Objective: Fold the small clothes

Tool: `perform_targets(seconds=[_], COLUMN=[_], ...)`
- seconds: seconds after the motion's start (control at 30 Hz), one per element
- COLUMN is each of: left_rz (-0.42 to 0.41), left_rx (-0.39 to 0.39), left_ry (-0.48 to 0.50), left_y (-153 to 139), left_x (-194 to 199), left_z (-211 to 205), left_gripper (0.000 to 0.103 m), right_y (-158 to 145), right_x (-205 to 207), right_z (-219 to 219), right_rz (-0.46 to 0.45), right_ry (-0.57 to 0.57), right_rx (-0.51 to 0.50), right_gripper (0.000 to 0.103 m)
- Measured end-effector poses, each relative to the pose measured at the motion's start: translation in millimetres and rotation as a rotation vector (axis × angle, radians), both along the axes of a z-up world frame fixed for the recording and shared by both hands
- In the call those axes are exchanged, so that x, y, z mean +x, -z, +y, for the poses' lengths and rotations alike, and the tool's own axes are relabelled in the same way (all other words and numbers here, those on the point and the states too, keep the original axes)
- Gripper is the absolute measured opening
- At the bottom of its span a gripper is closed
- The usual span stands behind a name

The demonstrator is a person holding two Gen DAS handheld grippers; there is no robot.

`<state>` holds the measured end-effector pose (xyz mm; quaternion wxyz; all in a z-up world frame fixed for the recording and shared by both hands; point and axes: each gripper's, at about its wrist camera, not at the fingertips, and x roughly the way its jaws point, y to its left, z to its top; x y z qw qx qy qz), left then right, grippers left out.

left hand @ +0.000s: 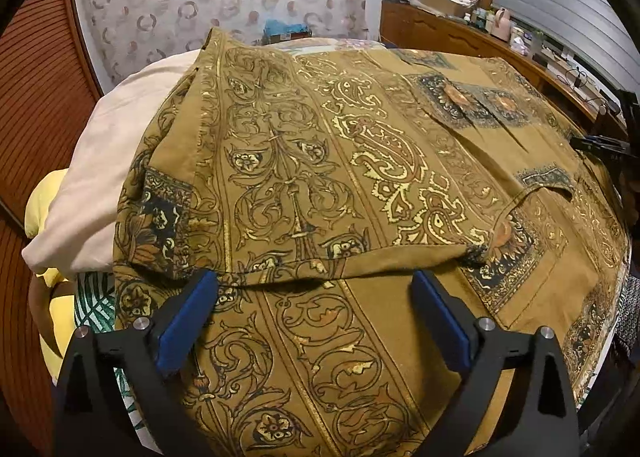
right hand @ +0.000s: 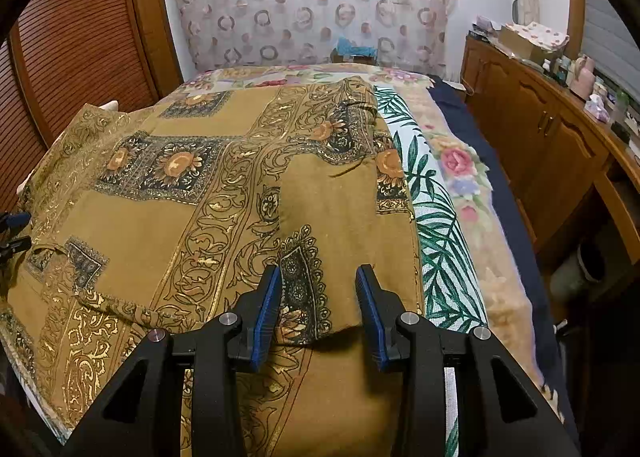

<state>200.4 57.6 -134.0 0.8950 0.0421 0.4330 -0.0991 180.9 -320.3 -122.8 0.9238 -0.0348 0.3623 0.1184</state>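
An ochre garment (left hand: pixel 360 185) with gold and black paisley print lies spread on the bed, its far part folded over toward me with a fold edge across the middle. It also shows in the right wrist view (right hand: pixel 224 209). My left gripper (left hand: pixel 316 281) is open, its blue pads (left hand: pixel 188 321) straddling the fold edge, just above the cloth. My right gripper (right hand: pixel 318 277) is open over the garment's right part, near another folded edge, holding nothing. The left gripper's tip shows at the left edge of the right wrist view (right hand: pixel 14 233).
A beige cloth (left hand: pixel 100 177) and yellow pillow (left hand: pixel 44 201) lie left of the garment. The bed cover (right hand: pixel 440 241) has palm leaves and roses. A wooden cabinet (right hand: pixel 540 137) with clutter stands on the right. A patterned curtain (right hand: pixel 312 1) hangs behind, a wooden shutter (right hand: pixel 72 29) at left.
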Motion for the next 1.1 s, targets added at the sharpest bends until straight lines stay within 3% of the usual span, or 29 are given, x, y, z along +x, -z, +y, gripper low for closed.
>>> perform_targets(seconds=[0.17,0.27,0.37,0.57,0.8,1.1], left_rz=[0.012,0.018,-0.01,-0.077,-0.074,-0.022], left_rx=[-0.003,-0.086,-0.139,-0.103,-0.025,0.048], left_ry=[0.003,0.003,-0.001,-0.101,-0.177,-0.193], left_y=[-1.3,-5.1,-14.9,-34.7,-30.4,-15.0], left_x=[-1.2,-6.8,-15.2,-22.5,-1.6,12.9], left_z=[0.3,8.6,18.2,41.3,56.7,57.9], left_gripper=[0.098,0.096,0.088,0.063,0.043,0.039], right_y=[0.3,0.3,-0.4,-1.0,-1.0,-1.3], right_x=[-1.5,-1.5,-0.6,-0.8,-1.1,-1.5], right_z=[4.3,6.3,0.7,-0.7,-0.6,-0.4], right_rz=[-0.004,-0.007,-0.003,-0.004,-0.004,-0.003], right_ry=[-0.003,-0.002,-0.009,-0.012,-0.012,-0.012], right_rx=[-0.031,-0.053,-0.039,-0.045,-0.044,-0.045], right_gripper=[0.044,0.045,0.045,0.045,0.046,0.046])
